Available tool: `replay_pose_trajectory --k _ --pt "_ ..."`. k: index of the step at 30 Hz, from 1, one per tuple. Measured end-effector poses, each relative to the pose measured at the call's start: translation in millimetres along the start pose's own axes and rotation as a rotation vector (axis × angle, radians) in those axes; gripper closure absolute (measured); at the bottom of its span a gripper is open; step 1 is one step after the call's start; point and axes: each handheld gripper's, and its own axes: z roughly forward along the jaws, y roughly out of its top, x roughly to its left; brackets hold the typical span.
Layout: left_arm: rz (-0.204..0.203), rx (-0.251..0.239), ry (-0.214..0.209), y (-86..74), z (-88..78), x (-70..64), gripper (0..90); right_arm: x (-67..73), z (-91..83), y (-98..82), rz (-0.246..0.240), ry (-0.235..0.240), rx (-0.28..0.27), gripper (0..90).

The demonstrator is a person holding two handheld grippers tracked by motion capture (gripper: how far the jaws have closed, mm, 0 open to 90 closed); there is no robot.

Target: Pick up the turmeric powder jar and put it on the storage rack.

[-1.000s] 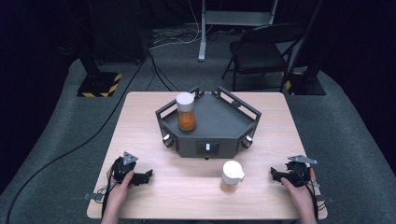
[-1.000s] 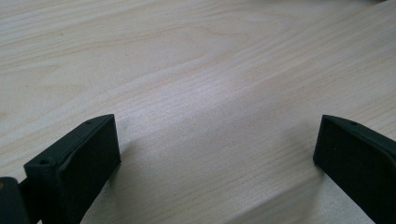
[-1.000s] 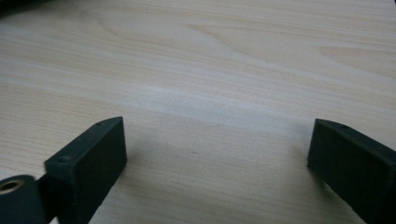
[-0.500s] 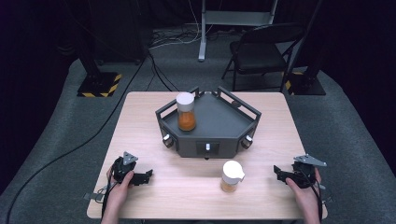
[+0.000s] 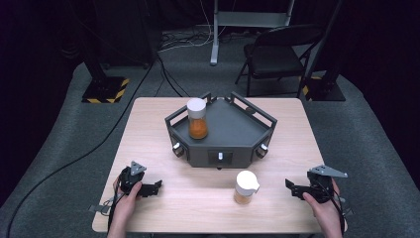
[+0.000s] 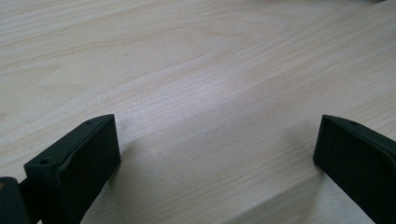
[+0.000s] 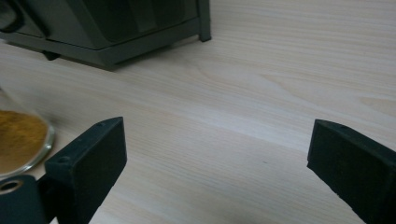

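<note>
The small jar with the white lid stands on the counter, just to the left of the right tongs and far to the right of the left tongs. Both tongs are spread wide with nothing in them; the right ones have just been opening. The jar looks like glass, hard, smooth and slippery, and half full of orange powder, so probably light. Grab it around the middle, below the lid.

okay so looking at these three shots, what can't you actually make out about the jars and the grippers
- Jar on the table: right gripper view, cut off by the left edge; its lid is out of frame.
- Jar on the tray: high view, too small to read any label.
- Left gripper and right gripper: high view, jaw gaps too small to judge.
</note>
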Motion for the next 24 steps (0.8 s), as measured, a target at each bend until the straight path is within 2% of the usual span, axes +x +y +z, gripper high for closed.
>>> replay_pose_trajectory --k 7,24 --pt "0.000 -0.001 0.000 -0.2 0.0 -0.1 0.0 8.3 -8.4 2.9 -0.032 0.046 -0.034 2.4" --pt "-0.001 -0.002 0.000 -0.4 0.1 -0.4 0.0 32.2 -15.4 12.7 -0.112 0.140 -0.066 2.2"
